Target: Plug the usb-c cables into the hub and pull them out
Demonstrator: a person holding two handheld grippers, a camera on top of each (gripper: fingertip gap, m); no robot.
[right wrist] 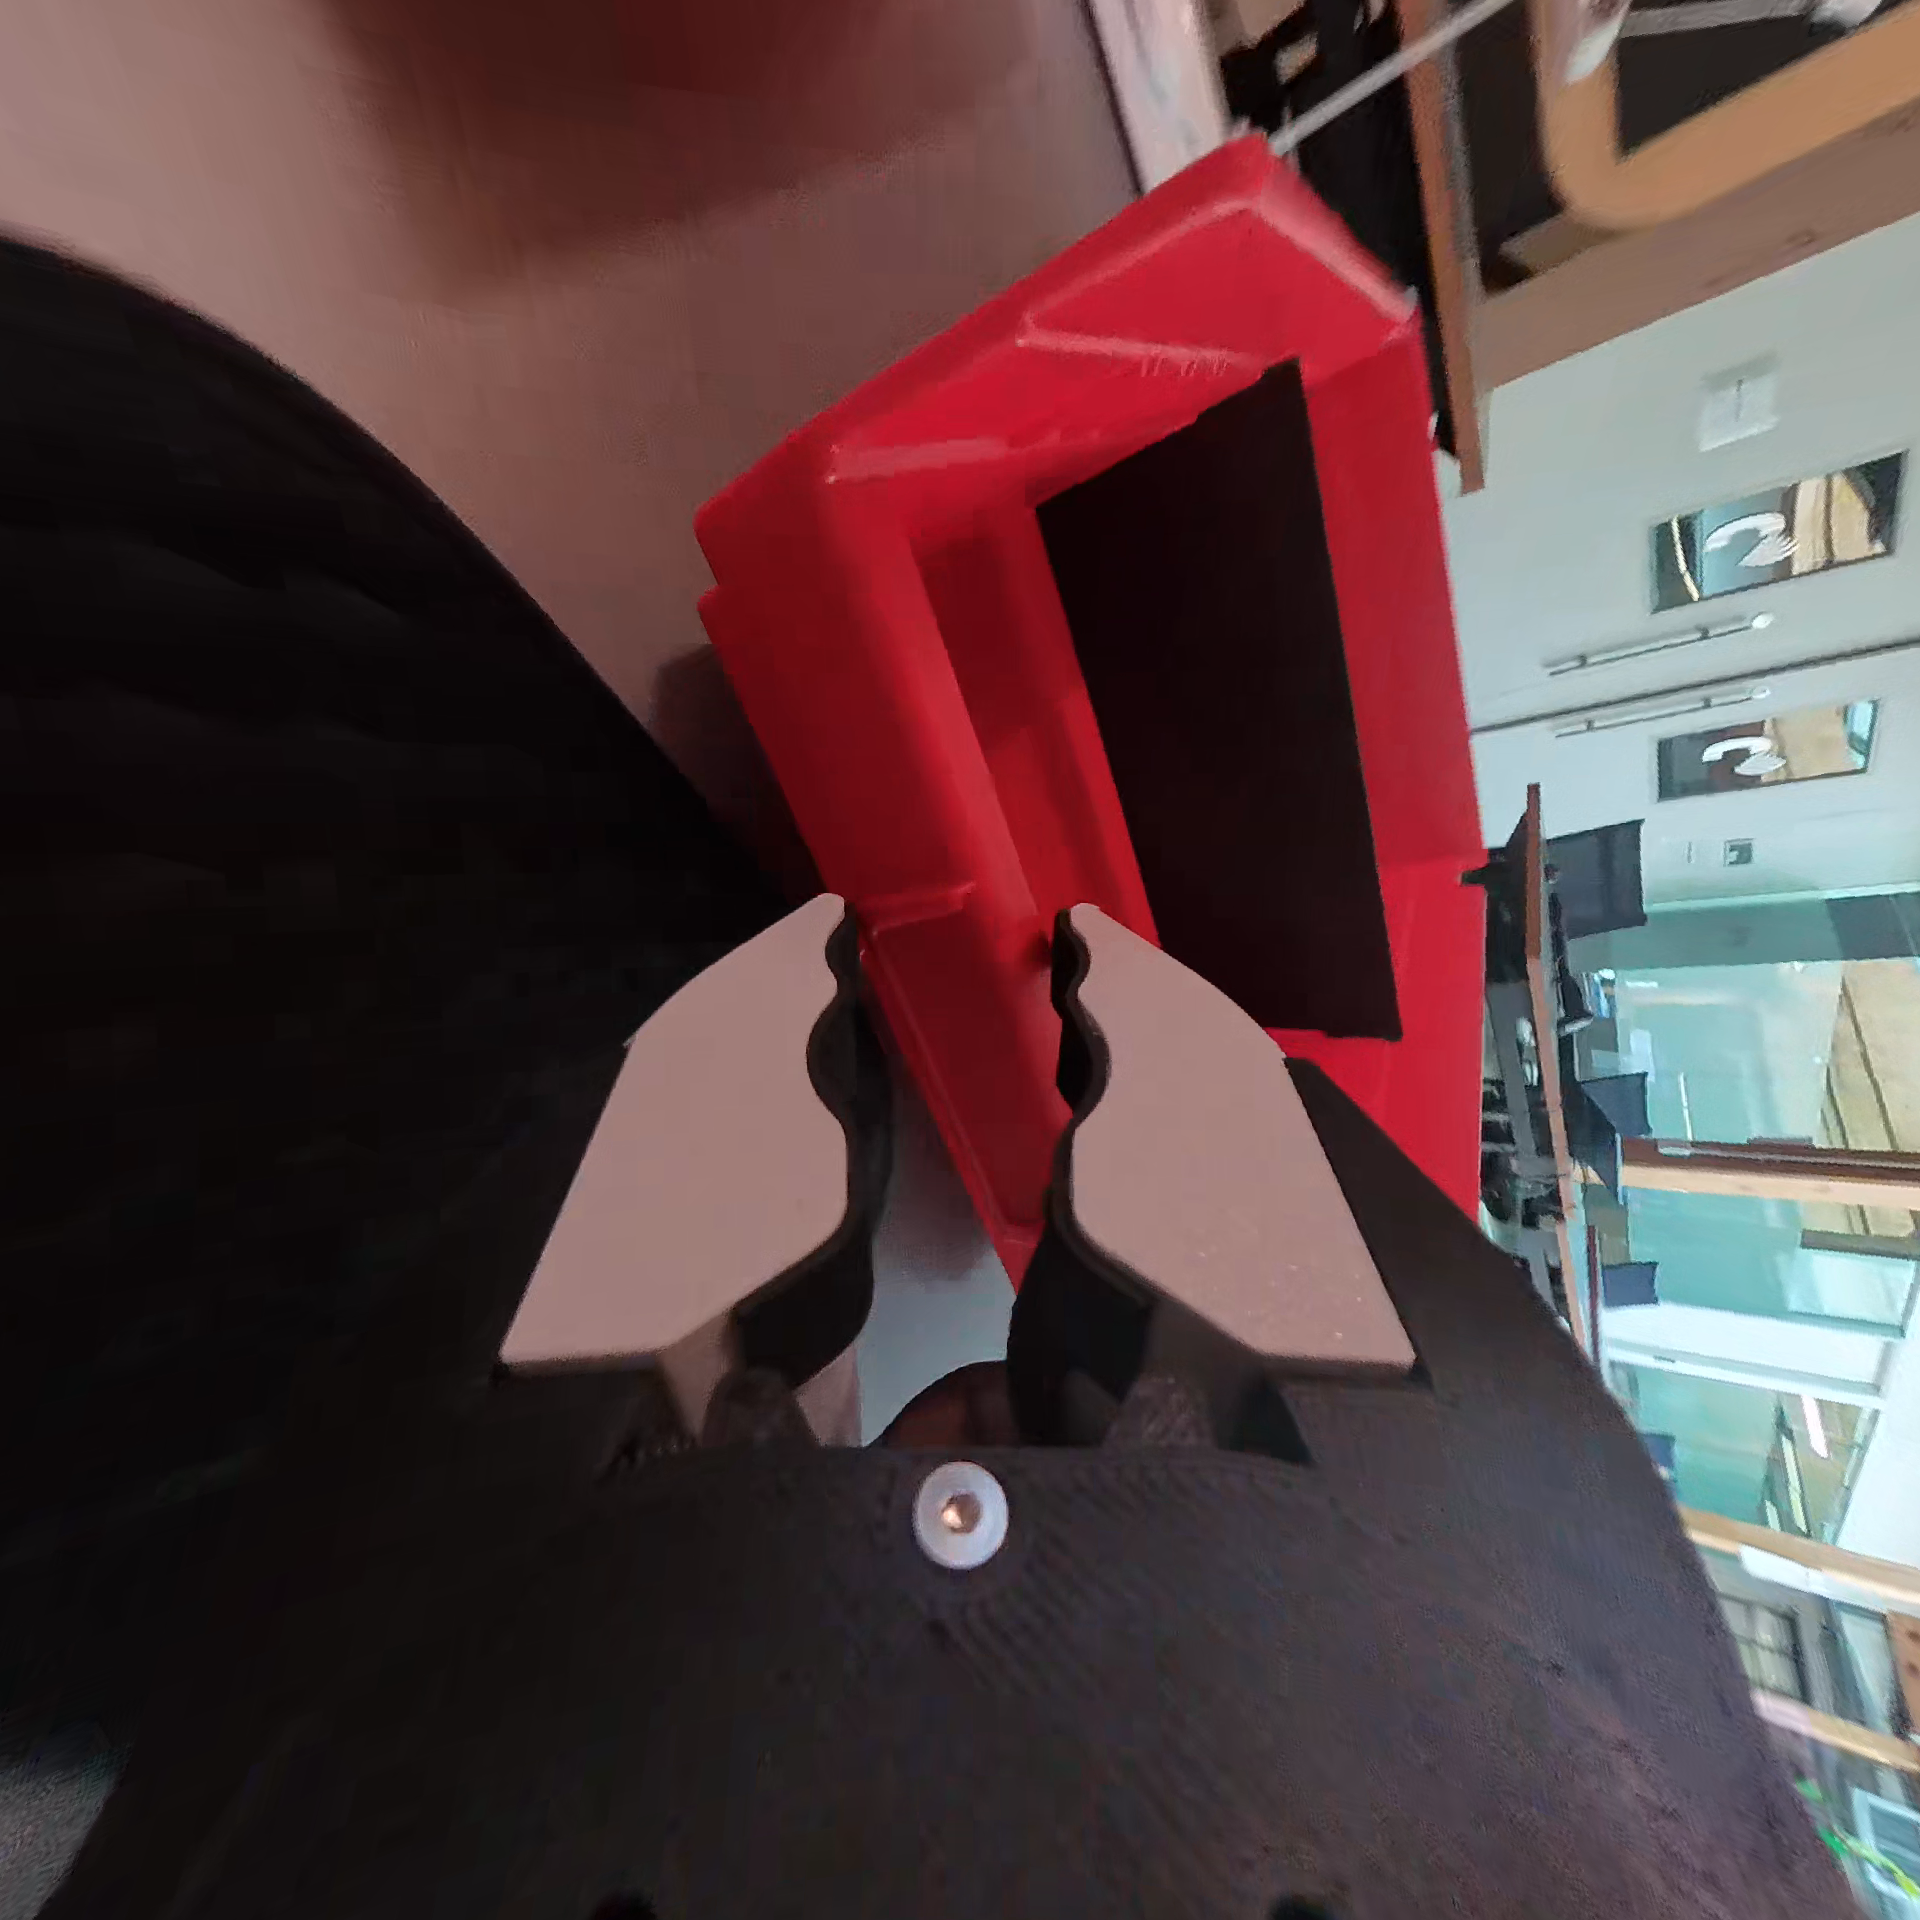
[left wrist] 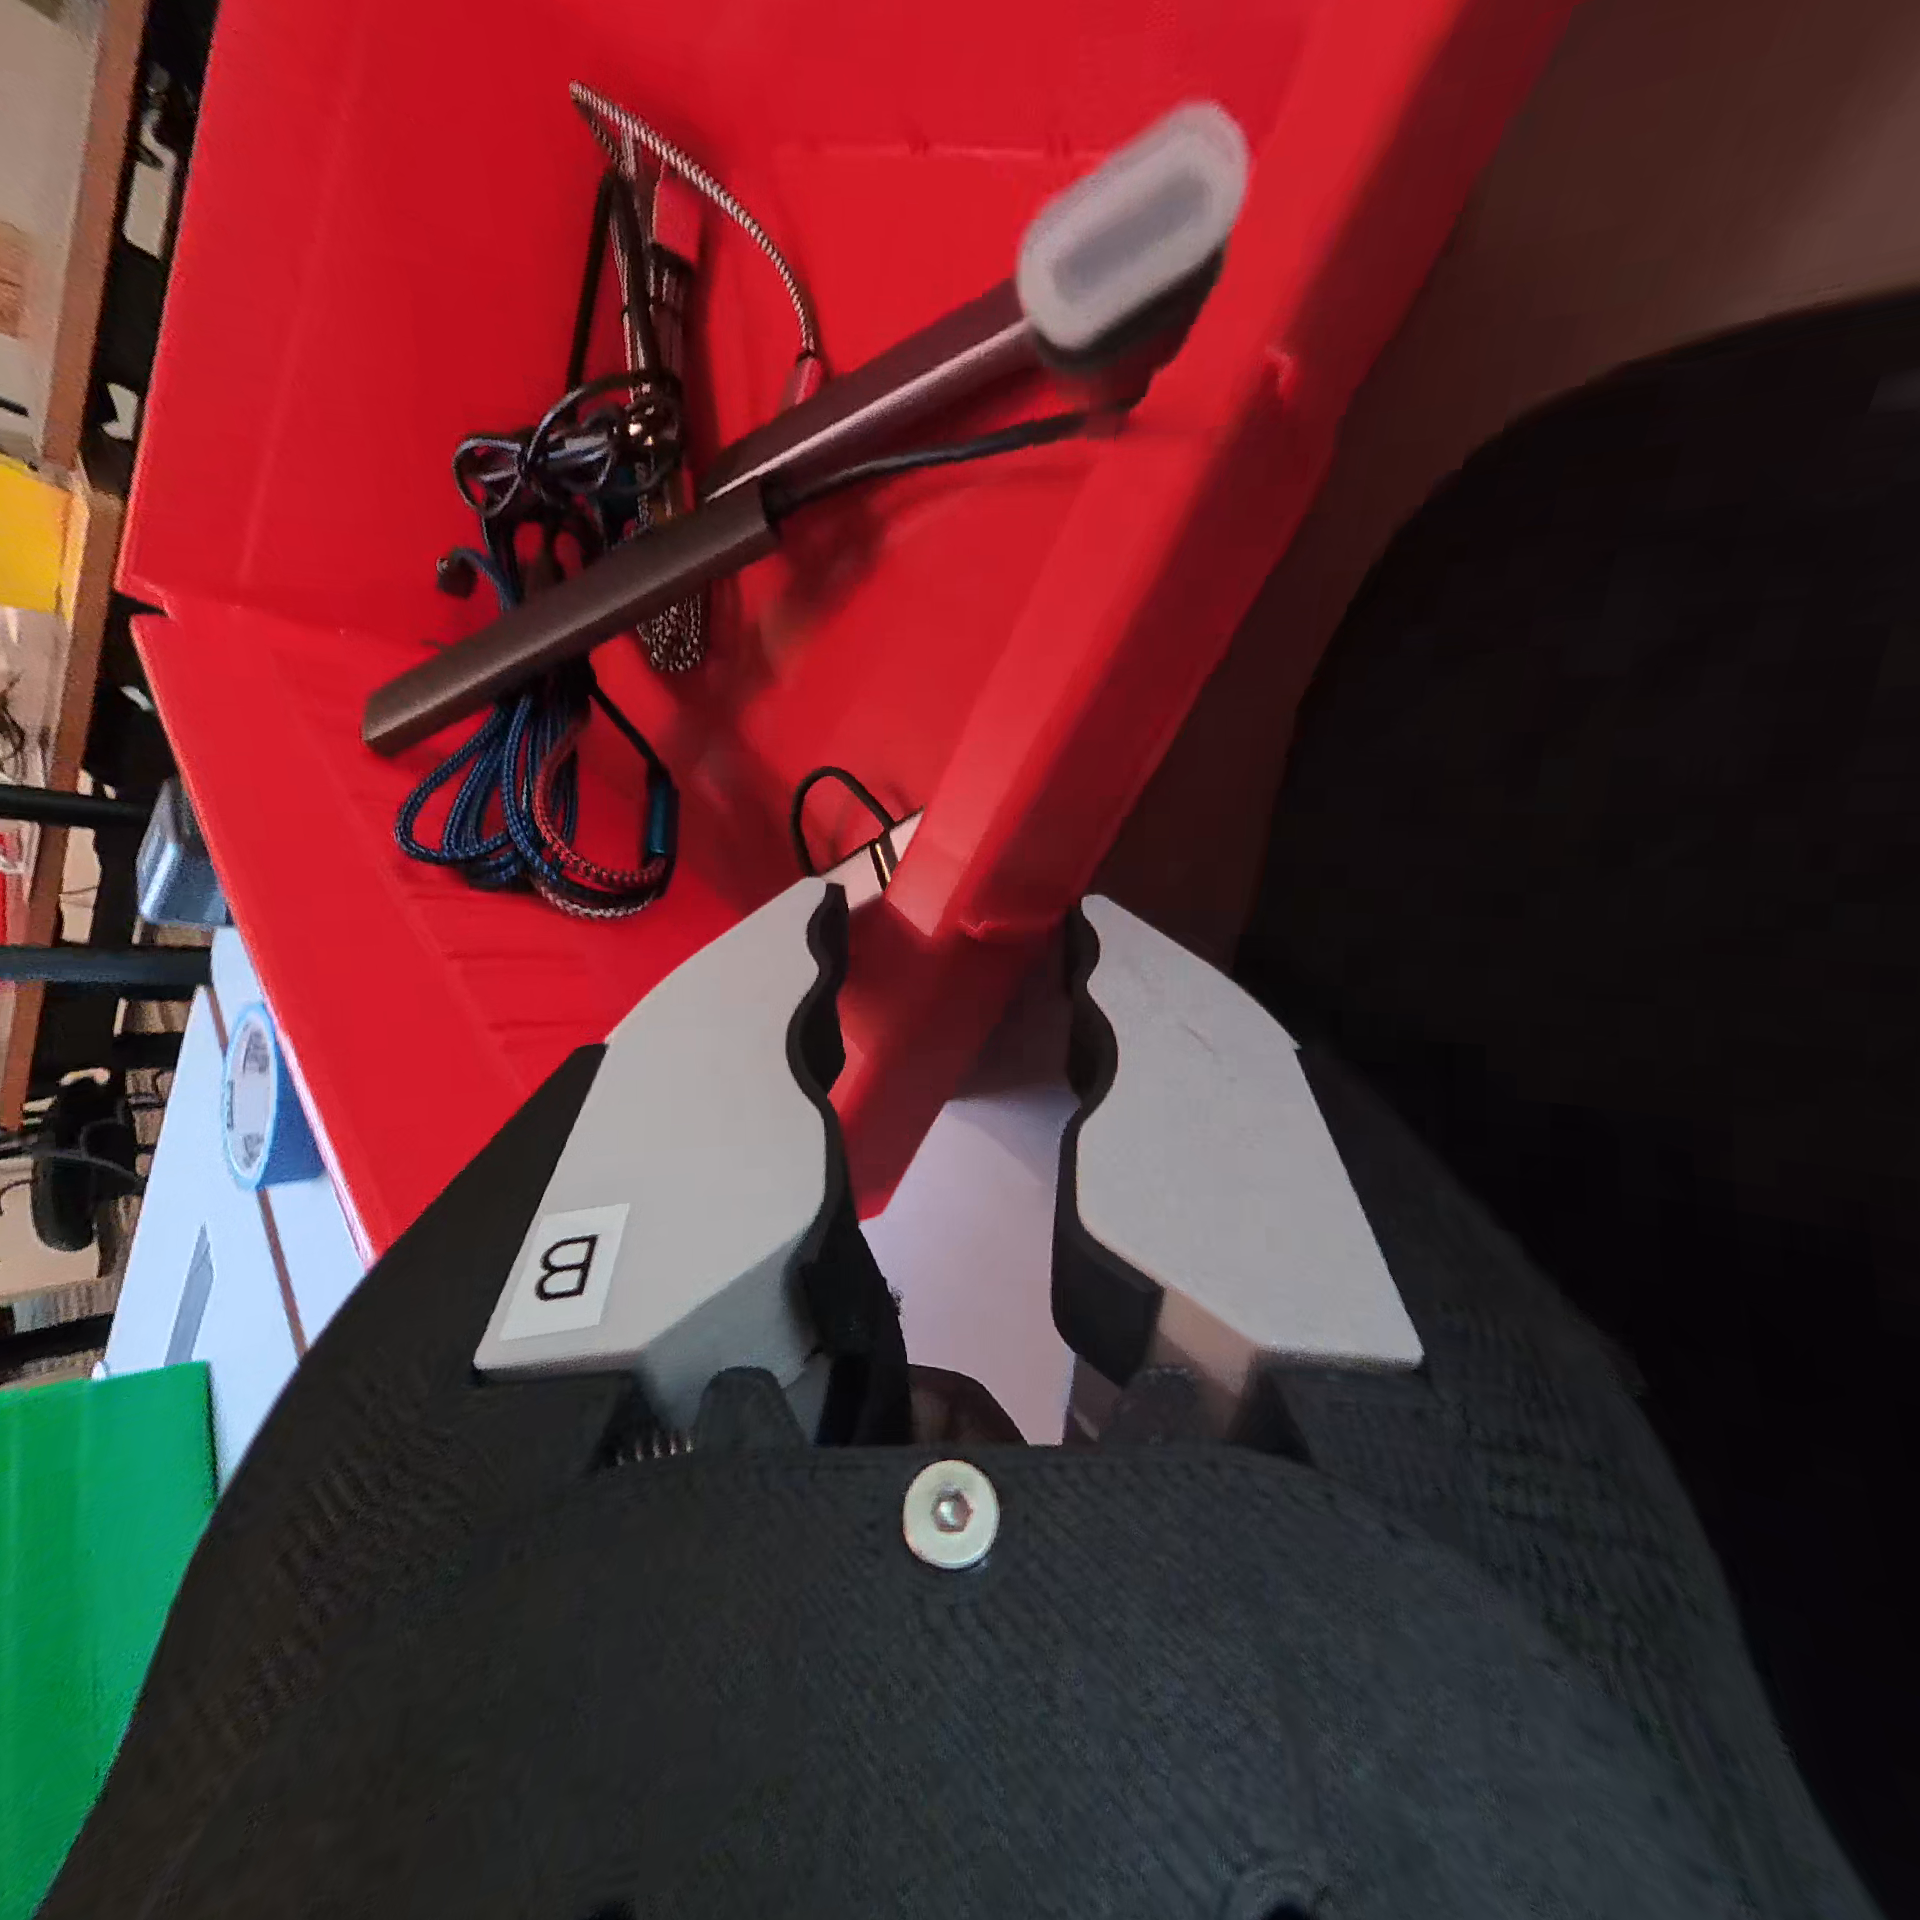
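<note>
A red bin (left wrist: pixel 416 312) is tilted steeply. Inside it lie a long dark hub (left wrist: pixel 582 634), a second hub (left wrist: pixel 894 384) whose grey end (left wrist: pixel 1132 229) is blurred, a bundle of blue and red braided cables (left wrist: pixel 530 821), a grey braided cable (left wrist: pixel 748 229), and a small plug on a black cable loop (left wrist: pixel 883 842). My left gripper (left wrist: pixel 956 904) is closed over the bin's rim, near that plug. My right gripper (right wrist: pixel 954 914) is closed over another part of the rim of the bin (right wrist: pixel 935 623), seen from outside. From there the contents are hidden.
A black panel (right wrist: pixel 1216 707) sits on the bin's outer face. A large dark rounded mass (right wrist: pixel 260 831) lies close beside the bin on a brown surface (right wrist: pixel 520 208). A green bin (left wrist: pixel 94 1558) and a blue tape roll (left wrist: pixel 249 1091) are at the left. The left gripper's tips are roughly 35 centimetres from the right gripper's.
</note>
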